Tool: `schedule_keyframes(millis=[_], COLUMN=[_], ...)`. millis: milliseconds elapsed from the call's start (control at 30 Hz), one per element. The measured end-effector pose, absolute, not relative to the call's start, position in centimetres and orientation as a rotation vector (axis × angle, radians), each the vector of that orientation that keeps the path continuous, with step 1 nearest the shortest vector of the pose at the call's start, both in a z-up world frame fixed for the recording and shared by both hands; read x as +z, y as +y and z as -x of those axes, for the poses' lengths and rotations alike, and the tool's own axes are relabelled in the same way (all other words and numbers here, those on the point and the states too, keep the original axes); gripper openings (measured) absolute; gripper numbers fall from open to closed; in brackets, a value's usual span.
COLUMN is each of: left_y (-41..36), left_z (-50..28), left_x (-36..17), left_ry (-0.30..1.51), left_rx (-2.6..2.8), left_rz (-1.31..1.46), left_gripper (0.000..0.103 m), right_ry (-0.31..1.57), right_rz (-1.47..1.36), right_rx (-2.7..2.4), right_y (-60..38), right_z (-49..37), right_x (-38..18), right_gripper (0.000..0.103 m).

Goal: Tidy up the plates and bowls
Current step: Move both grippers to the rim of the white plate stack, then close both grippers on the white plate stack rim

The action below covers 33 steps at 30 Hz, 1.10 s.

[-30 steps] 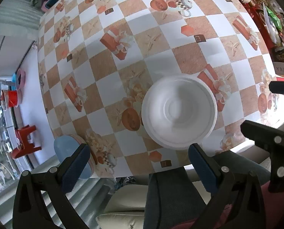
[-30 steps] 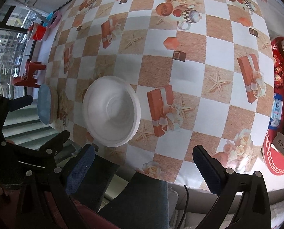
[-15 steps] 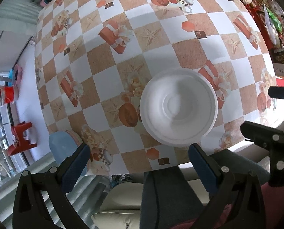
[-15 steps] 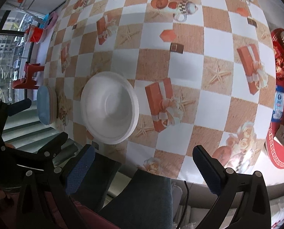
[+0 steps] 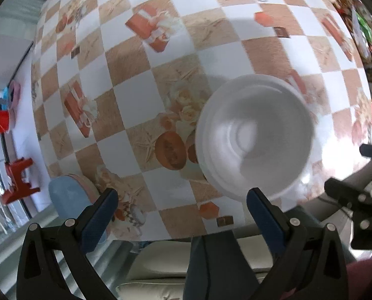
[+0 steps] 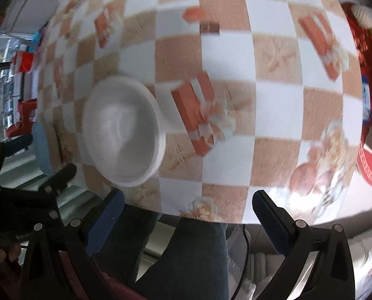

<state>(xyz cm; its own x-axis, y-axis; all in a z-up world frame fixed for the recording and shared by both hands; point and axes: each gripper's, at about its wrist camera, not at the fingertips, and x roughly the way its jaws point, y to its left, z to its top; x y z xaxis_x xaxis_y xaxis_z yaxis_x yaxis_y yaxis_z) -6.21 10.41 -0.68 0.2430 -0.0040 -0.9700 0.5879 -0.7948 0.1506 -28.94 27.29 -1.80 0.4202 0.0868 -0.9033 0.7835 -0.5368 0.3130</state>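
A stack of white bowls (image 5: 254, 135) sits near the front edge of the table with the checkered cloth (image 5: 140, 95); it also shows in the right wrist view (image 6: 123, 132). A stack of blue and pink plates (image 5: 68, 200) sits at the front left corner, seen edge-on in the right wrist view (image 6: 42, 147). My left gripper (image 5: 180, 217) is open and empty, its right finger just below the bowls' near rim. My right gripper (image 6: 186, 220) is open and empty above the table's front edge, right of the bowls.
The table's front edge runs just ahead of both grippers, with the person's legs (image 5: 211, 262) below. A red tray (image 6: 371, 170) and packets lie at the right edge. Red stools (image 5: 18, 182) stand on the floor to the left.
Both grippers have moved down and forward toward the table; the bowls and cloth look larger. The view is blurred by the motion. Both grippers stay open.
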Motion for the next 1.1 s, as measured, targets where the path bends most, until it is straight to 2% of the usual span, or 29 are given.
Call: schedule_keyframes(millis=[133,267,433,533,667,733,767,900,967,1000,1033,1067,1100], left_y=[9.2,8.4,8.3,8.1,7.7,7.7,7.5,7.8,8.0,8.1,8.2,8.4,8.6], left_z=[5.9,6.2,6.7,6.8,6.7,6.7,6.8,7.0,7.1,7.1,7.2,7.4,7.5], left_x=[-2.1,-3.2,-5.1,-6.2,-7.2,-7.6,-7.8,-7.8,-8.0,-8.0,-8.0,-7.9,-7.8], left_ry=[0.562,0.581,0.577,0.592,0.646,0.680,0.691,0.723,0.775,0.796,0.810,0.820,0.805], left_rx=[-1.599,-1.623,-1.633,-1.622,-1.612,-1.619,-1.622,-1.655,-1.672,-1.684,-1.695,-1.711,-1.715], left_rz=[-1.962,-1.919,-1.922,-1.931,-1.939,-1.943,-1.942,-1.930,-1.935,-1.933,-1.934,-1.942,-1.945], left_gripper=[0.103,0.103,0.101,0.099,0.087,0.082,0.081,0.073,0.062,0.058,0.049,0.039,0.039], right_ry=[0.764,0.685,0.716,0.728,0.746,0.755,0.758,0.760,0.709,0.703,0.697,0.668,0.648], right_rz=[-1.921,-1.938,-1.909,-1.906,-1.916,-1.908,-1.899,-1.918,-1.956,-1.955,-1.951,-1.948,-1.951], right_rx=[-1.210,-1.299,-1.361,-1.382,-1.371,-1.364,-1.356,-1.307,-1.280,-1.287,-1.286,-1.265,-1.250], right_y=[27.3,26.3,25.1,24.8,24.8,24.6,24.6,24.8,25.4,25.5,25.5,25.6,25.7], right_z=[28.0,28.3,28.3,28.2,27.9,27.6,27.3,26.4,26.1,26.1,25.9,25.7,25.6], right_x=[-3.1,-3.9,-4.5,-4.8,-5.4,-5.4,-5.4,-6.2,-6.5,-6.4,-6.3,-6.1,-6.0], right_gripper=[0.103,0.103,0.103,0.103,0.103,0.090,0.078,0.056,0.055,0.050,0.043,0.030,0.025])
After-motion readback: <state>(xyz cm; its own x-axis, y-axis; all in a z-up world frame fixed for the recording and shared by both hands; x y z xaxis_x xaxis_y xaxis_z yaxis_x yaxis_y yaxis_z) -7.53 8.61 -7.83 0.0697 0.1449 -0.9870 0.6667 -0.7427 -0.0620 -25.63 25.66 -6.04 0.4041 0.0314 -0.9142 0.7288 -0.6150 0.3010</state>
